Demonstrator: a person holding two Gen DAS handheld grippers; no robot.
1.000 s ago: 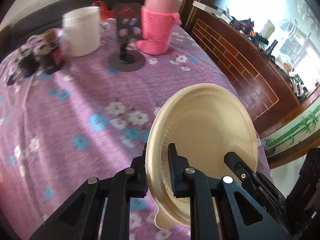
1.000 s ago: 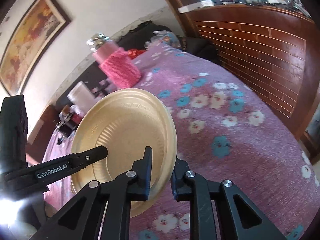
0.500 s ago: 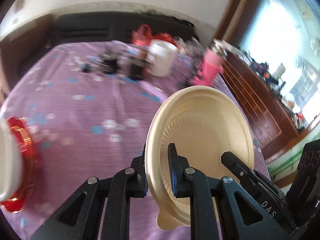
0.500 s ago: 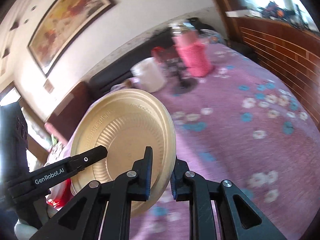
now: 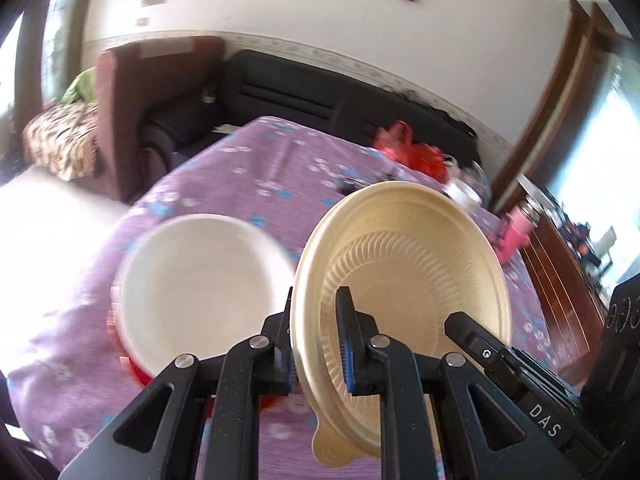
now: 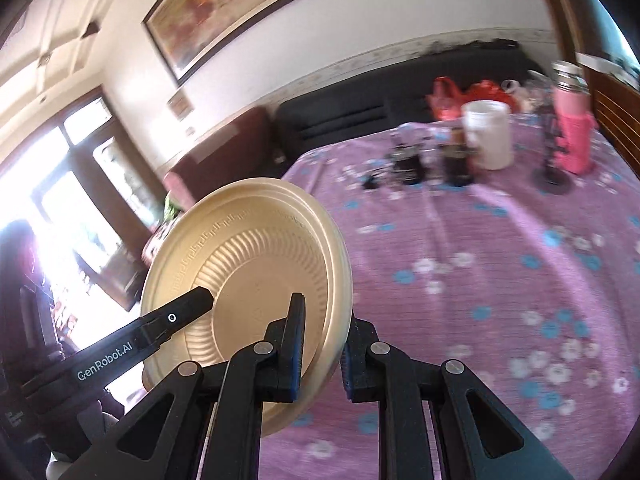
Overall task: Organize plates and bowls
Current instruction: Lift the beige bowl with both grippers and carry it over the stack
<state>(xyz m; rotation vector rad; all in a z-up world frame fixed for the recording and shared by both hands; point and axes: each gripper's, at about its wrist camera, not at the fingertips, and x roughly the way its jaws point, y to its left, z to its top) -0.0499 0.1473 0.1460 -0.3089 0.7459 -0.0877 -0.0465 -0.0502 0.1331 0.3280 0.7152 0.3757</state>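
Observation:
A beige ribbed disposable plate (image 5: 412,272) is held on edge, tilted, above the purple floral tablecloth (image 5: 248,176). My left gripper (image 5: 316,340) is shut on its rim, and my right gripper (image 6: 322,340) is shut on the opposite rim, where the plate (image 6: 244,264) shows its other face. A white bowl (image 5: 200,280) sits on a red dish (image 5: 136,372) on the table, just left of the held plate and below it.
At the table's far side stand a white mug (image 6: 488,140), dark jars (image 6: 456,160), a pink knitted bottle (image 6: 572,132), a small black stand (image 6: 554,178) and a red bag (image 5: 412,152). A black sofa (image 5: 320,92) and brown armchair (image 5: 132,92) lie beyond.
Both grippers have swung left together with the plate. The white bowl on the red dish has come into the left wrist view, close beside the plate.

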